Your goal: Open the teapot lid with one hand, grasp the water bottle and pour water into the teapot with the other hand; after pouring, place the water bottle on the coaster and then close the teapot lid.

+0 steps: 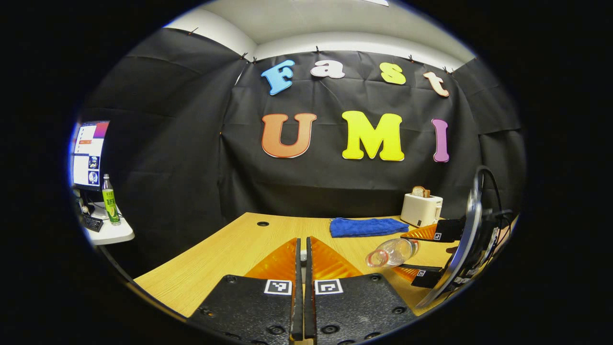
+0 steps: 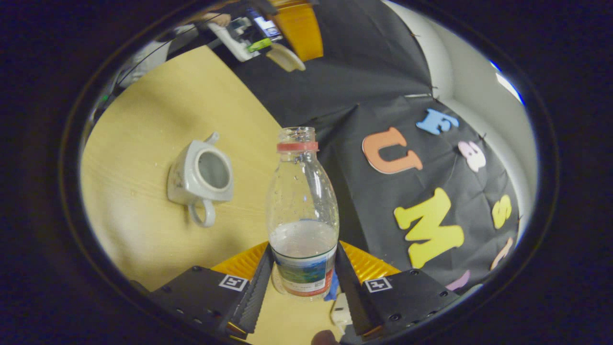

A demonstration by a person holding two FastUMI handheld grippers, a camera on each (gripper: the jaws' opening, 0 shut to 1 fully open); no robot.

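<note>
Right gripper view had the right tool (image 2: 302,282) at bottom centre, clenched on one water bottle (image 2: 302,211), uncapped and partly full. One lidless teapot (image 2: 201,179) sat left of centre on the counter (image 2: 143,143). Left gripper view showed the left tool (image 1: 301,268) pressed closed at bottom centre, gripping something small I couldn't make out; one blue cloth (image 1: 366,226) and one toaster (image 1: 421,209) lay right of centre.

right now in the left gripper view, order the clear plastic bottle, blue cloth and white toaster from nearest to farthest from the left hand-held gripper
1. Clear plastic bottle, tilted, to the right, held by the other gripper.
2. Blue folded cloth, flat on the table behind it.
3. White toaster, far right, by the wall.
</note>
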